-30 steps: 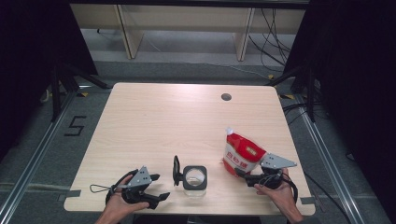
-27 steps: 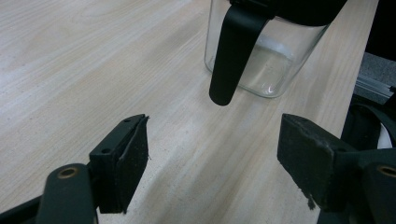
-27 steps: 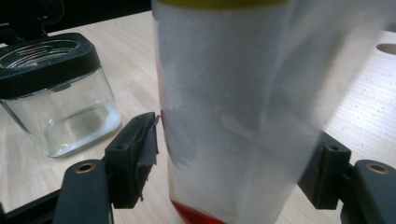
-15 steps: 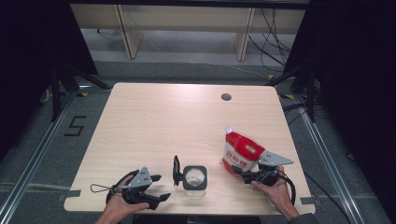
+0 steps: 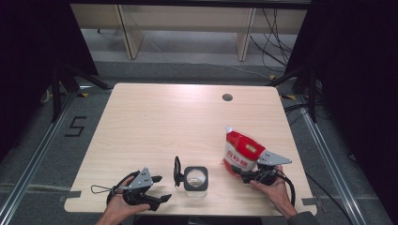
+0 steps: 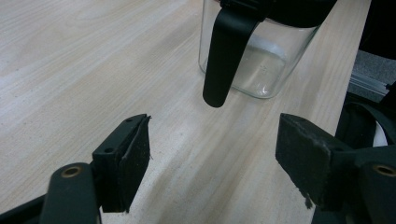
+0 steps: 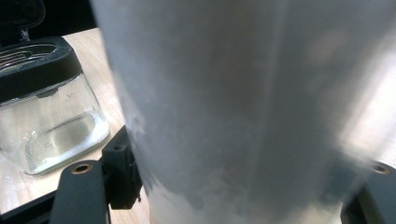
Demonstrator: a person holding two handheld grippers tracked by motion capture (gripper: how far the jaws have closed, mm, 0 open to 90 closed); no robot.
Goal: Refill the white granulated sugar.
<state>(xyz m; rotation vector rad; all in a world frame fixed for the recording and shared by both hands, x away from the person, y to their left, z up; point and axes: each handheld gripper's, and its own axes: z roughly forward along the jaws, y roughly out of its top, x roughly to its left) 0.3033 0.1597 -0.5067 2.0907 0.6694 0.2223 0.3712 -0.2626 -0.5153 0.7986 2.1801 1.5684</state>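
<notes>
Figure: two-handed pour set-up, near edge of the bench (image 5: 187,117). Your right gripper (image 5: 248,176) stands around the lower part of the red-and-white refill pouch (image 5: 241,152), which sits upright just right of the glass jar (image 5: 195,179). In the right gripper view the pouch wall (image 7: 243,107) lies between the jaws and against the left pad, so you appear to be gripping the pouch; the right pad is hidden behind it, and that hold is best read as light.

Your left gripper (image 5: 157,190) rests low on the bench left of the jar, jaws wide apart and holding nothing. In the left gripper view its pads (image 6: 133,161) frame bare wood, with the jar's black handle (image 6: 226,51) ahead and apart from them. The jar's black collar is open at the top, its lid tipped up on the left side.

Risks, as judged from here: a soft pouch held low may fold or slide when you lift it, and it may tip against the jar beside it. The jar is unsteadied, so a nudge from the pouch could shift it towards the nearby bench edge.
</notes>
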